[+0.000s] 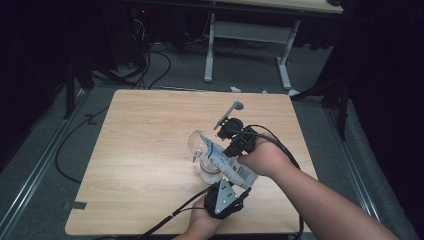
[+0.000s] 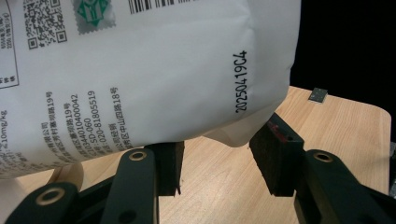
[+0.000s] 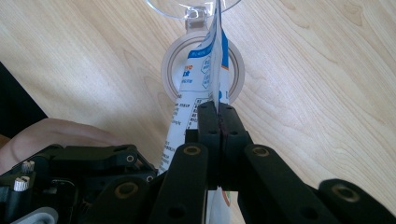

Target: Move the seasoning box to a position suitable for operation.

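Printed white pouch: at table centre-right, tilted, upper end toward 10 o'clock over clear glass.

Right gripper: jaws clamped flat on pouch edge; glass base directly at 12 o'clock.

Left gripper: at 6 o'clock of pouch, jaws parted beneath pouch's lower corner; contact with pads not discernible.

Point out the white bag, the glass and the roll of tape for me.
white bag (image 2: 154,70), left gripper view, its printed side.
glass (image 1: 196,142), high view, its clear bowl.
roll of tape (image 3: 170,70), right gripper view, its left rim.
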Demonstrator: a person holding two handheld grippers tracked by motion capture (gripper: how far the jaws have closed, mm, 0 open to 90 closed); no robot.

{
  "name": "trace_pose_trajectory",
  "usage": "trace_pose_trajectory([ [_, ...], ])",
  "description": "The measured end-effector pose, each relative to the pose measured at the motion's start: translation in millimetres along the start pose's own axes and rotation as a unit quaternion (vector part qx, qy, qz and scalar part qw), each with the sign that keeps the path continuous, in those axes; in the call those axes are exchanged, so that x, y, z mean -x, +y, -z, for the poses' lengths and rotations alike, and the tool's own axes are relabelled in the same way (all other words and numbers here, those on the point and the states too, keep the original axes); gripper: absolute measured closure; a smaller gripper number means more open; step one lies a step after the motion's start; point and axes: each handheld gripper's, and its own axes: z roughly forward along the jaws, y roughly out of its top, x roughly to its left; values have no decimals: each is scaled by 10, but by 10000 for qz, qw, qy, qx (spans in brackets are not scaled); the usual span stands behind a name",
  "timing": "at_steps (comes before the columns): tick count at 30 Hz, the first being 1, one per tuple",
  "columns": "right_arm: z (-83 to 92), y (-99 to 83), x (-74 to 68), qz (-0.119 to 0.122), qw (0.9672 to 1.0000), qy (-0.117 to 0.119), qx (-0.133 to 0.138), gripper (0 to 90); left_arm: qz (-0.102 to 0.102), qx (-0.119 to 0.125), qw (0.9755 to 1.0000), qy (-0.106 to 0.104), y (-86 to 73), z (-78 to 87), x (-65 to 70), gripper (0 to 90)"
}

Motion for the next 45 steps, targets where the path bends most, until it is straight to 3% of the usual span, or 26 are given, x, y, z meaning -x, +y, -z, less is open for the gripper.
trace_pose_trajectory([
  [45,20,12,-8,29,10000,-10,25,900,10,51,10000,-4,26,2,-2,562],
])
